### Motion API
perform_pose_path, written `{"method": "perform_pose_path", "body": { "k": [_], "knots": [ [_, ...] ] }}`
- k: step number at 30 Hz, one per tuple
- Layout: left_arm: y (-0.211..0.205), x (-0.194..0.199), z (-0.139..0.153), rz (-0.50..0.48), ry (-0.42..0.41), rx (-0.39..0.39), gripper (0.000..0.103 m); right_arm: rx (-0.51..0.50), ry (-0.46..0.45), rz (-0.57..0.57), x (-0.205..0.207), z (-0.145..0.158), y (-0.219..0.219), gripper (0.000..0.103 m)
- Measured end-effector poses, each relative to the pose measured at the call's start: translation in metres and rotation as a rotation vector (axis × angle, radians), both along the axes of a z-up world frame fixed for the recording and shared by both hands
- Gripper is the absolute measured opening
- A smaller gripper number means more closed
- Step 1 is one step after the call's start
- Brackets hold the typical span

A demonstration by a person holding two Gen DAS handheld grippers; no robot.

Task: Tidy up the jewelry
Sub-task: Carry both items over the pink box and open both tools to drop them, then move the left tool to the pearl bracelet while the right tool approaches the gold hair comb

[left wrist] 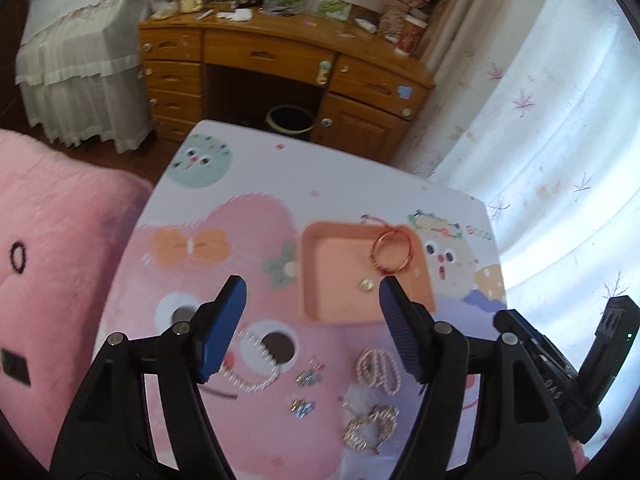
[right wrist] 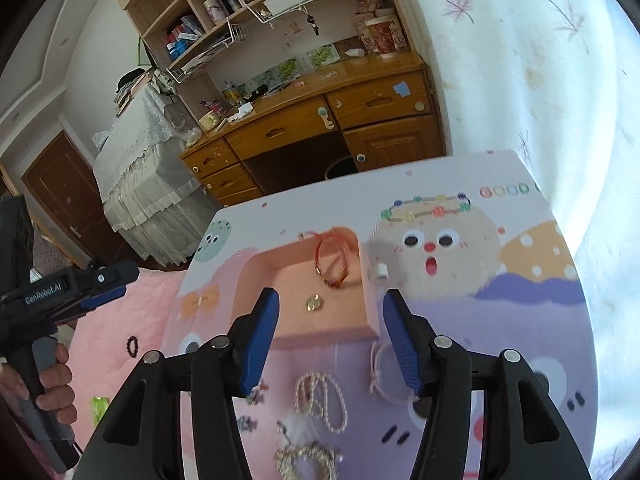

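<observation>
A: What is being counted as done?
B: A bangle [left wrist: 393, 251] and a small charm [left wrist: 365, 284] are already lying in the tray [left wrist: 320, 300].
A: And left?
B: Pearl strands [left wrist: 379, 370], a sparkly piece [left wrist: 372, 426], a beaded bracelet [left wrist: 252, 364] and small bits are being left on the table [left wrist: 248, 152], near the tray.
A: Tools?
B: Left gripper [left wrist: 312, 292] and right gripper [right wrist: 330, 306] are being held spread apart, nothing gripped.

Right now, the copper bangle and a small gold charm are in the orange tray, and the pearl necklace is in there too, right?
Not quite. In the left wrist view the pearl necklace lies on the table, outside the orange tray. The copper bangle and small gold charm are in it.
</observation>
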State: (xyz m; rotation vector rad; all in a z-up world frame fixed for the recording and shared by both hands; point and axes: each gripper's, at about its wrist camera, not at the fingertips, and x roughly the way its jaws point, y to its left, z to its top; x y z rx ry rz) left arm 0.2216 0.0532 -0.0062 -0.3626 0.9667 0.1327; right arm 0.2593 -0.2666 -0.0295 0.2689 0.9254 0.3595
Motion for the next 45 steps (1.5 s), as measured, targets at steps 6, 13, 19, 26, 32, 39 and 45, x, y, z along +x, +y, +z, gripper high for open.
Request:
{"method": "perform_pose_path", "body": {
  "k": [6,13,19,26,32,39,45],
  "knots": [
    [0.006,-0.067,0.003,0.063,0.038,0.063,0.066,0.077,0.116,0.023,-0.047,-0.008,-0.024,0.059],
    [0.01,-0.13,-0.011,0.09,0.104,0.1,0.066,0.102,0.256,-0.009,-0.095,-0.028,-0.033,0.06],
    [0.01,-0.152,-0.031,0.038,0.176,0.13,0.066,0.191,0.428,-0.09,-0.126,-0.054,-0.039,0.06],
    [0.015,-0.141,-0.059,-0.116,0.253,0.171,0.069,0.219,0.511,-0.286,-0.152,-0.073,-0.035,0.06],
    [0.032,-0.11,-0.082,-0.235,0.282,0.138,0.075,0.169,0.53,-0.382,-0.169,-0.084,-0.007,0.06],
    [0.05,-0.059,-0.131,-0.305,0.332,0.024,0.075,-0.002,0.545,-0.468,-0.18,-0.107,0.044,0.08],
    [0.056,-0.031,-0.166,-0.271,0.336,-0.059,0.075,-0.142,0.458,-0.467,-0.182,-0.116,0.08,0.086]
  ]
}}
